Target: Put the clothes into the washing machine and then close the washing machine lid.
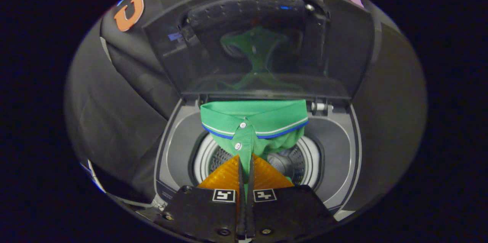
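We see the tongs [246,166] clamped on a green shirt [254,123] low in the frame's centre, holding it over the washer [335,151] drum, lid [259,44] raised behind it

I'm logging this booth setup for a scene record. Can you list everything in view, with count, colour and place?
shirt: one, green with white and blue collar stripes, hanging over the open drum, pinched between the fingers.
washer: one, grey top, just ahead of the fingers.
drum: one, metal with white rim, under the shirt.
lid: one, dark and see-through, raised upright behind the shirt.
cloth wall: one, black, around the washer.
gripper: one, fingers closed on the shirt's placket.
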